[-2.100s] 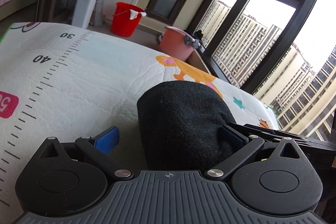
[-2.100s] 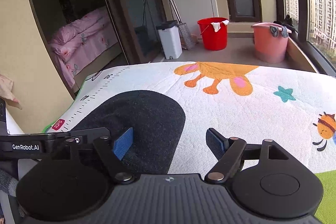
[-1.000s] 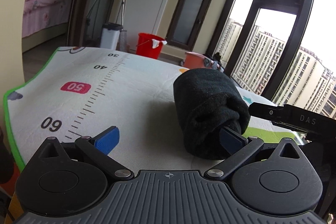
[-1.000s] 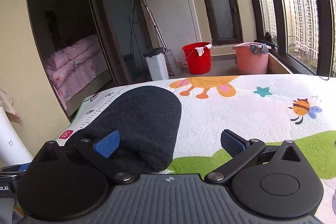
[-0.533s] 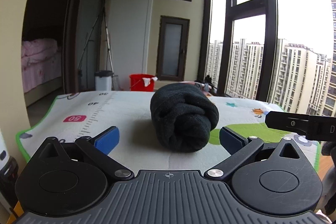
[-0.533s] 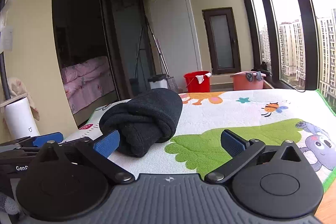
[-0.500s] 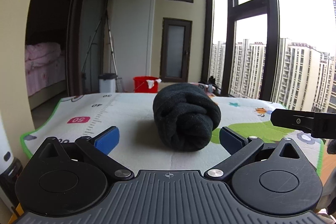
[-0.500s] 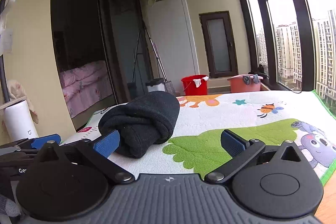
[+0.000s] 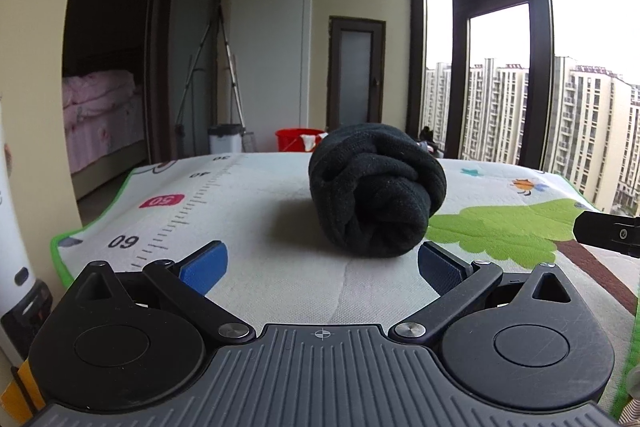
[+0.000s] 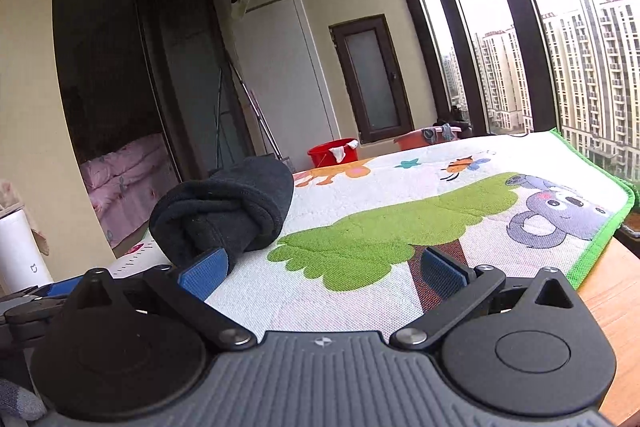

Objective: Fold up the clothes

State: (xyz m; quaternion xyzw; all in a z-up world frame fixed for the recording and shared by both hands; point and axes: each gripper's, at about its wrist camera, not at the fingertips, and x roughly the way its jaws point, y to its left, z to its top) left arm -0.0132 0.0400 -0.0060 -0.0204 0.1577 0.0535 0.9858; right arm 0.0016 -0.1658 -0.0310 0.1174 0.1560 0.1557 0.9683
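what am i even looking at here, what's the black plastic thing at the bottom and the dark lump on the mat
The black plastic is a hand-held two-finger claw; a person carries one in each hand, each with a camera looking forward along its blue-padded fingers. One picture is from the left claw, the other from the right claw. Both are open and hold nothing. The dark lump is a rolled black garment lying on a cartoon-printed play mat. Behind it stand a red bucket and a pink tub on the floor.

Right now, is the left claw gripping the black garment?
No. The left claw is open, and the rolled black garment lies free on the mat.
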